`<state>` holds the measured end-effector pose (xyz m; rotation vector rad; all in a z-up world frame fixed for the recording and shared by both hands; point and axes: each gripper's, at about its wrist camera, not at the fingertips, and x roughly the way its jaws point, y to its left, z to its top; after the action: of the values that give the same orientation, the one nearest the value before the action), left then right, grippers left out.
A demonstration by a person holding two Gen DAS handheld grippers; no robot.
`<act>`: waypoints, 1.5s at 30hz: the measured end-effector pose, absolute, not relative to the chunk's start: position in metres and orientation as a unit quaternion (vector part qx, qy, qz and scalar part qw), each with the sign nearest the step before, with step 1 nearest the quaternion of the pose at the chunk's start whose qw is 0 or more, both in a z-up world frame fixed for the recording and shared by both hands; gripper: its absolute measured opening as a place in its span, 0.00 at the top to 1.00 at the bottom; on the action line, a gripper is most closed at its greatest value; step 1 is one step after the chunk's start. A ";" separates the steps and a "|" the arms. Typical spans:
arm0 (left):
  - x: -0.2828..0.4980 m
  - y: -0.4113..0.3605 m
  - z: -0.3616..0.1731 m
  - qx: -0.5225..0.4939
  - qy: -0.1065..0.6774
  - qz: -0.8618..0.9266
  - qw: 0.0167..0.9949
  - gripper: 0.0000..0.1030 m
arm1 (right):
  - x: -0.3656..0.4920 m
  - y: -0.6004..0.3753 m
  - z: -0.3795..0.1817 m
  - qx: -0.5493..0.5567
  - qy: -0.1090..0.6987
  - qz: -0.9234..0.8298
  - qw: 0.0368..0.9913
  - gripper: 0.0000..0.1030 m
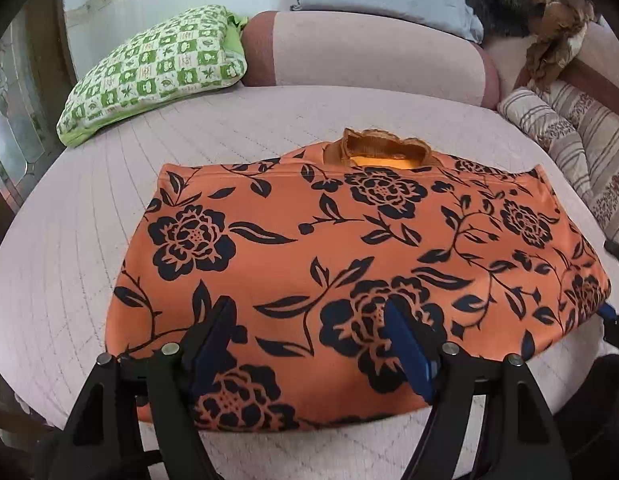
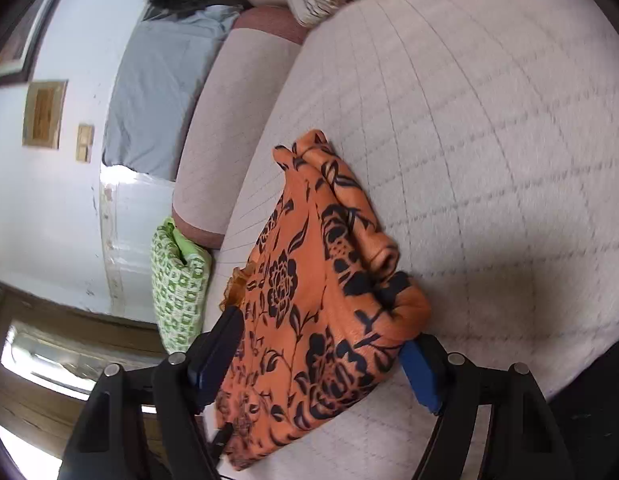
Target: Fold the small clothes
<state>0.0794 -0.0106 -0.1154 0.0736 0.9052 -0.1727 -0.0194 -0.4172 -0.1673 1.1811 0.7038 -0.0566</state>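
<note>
While the orange floral-print garment lies partly folded on the pale quilted bed, the left gripper hovers over its near edge, jaws wide apart, holding nothing. The right gripper straddles the bunched side fold, jaws spread, not visibly clamped. Best to pinch both layers squarely and keep edges aligned.

Soft daylight, bright and even; strong fisheye bending with dark corners; right wrist view slightly motion-blurred.
</note>
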 end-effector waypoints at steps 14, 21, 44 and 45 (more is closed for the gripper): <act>0.095 -0.041 -0.129 0.077 0.442 -0.083 0.890 0.19 | 0.008 -0.413 -0.168 0.520 0.357 -0.034 0.775 0.24; 0.092 -0.041 -0.147 0.089 0.457 -0.104 0.879 0.20 | 0.018 -0.416 -0.175 0.490 0.389 -0.049 0.778 0.64; 0.014 0.229 -0.097 -0.221 0.358 0.078 0.904 0.31 | 0.111 -0.004 -0.137 0.099 0.514 0.186 0.831 0.84; 0.011 0.231 -0.098 -0.217 0.357 0.073 0.906 0.31 | 0.109 -0.004 -0.126 0.101 0.507 0.189 0.835 0.85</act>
<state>0.0112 0.2308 -0.0983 -0.4486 0.7374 0.1513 0.1095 -0.0039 -0.1262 0.2147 1.0743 0.4006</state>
